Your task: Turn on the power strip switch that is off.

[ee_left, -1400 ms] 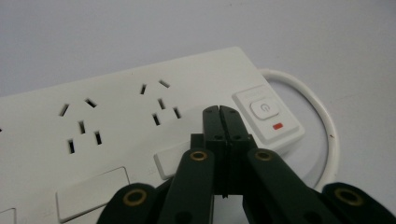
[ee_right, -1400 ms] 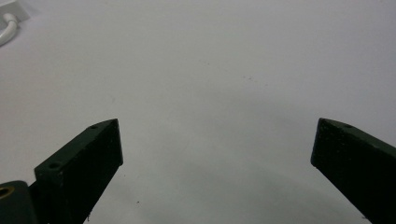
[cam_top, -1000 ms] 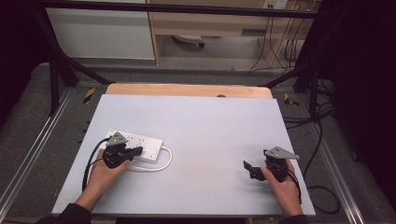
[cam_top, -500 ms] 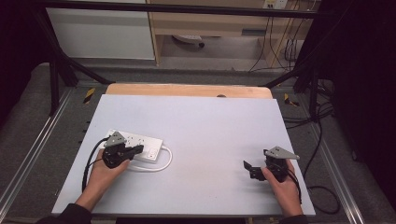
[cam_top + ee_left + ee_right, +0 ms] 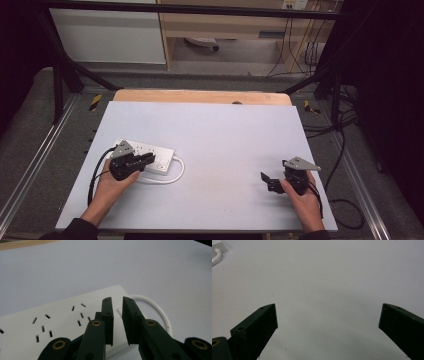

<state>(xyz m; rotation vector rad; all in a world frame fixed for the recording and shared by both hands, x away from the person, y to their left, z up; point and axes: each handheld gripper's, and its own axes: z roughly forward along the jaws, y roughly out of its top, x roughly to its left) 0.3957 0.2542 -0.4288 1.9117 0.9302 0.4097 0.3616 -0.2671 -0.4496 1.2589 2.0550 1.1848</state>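
Observation:
A white power strip (image 5: 150, 154) lies on the left part of the grey table top (image 5: 220, 135), and its white cable (image 5: 176, 172) loops at its right end. My left gripper (image 5: 149, 159) hovers low over the strip's right end. In the left gripper view the strip (image 5: 57, 317) has several sockets, and my left gripper (image 5: 117, 303) has its jaws almost together, with a slim gap and nothing held. The cable (image 5: 155, 307) curves just past them. My right gripper (image 5: 266, 181) rests at the right front of the table, wide open (image 5: 328, 317) and empty.
A wooden strip (image 5: 200, 96) borders the table's far edge. Black frame bars (image 5: 65, 75) and metal rails stand on both sides. Loose cables (image 5: 345, 150) trail on the floor at the right. A white cabinet (image 5: 110, 35) stands behind the table.

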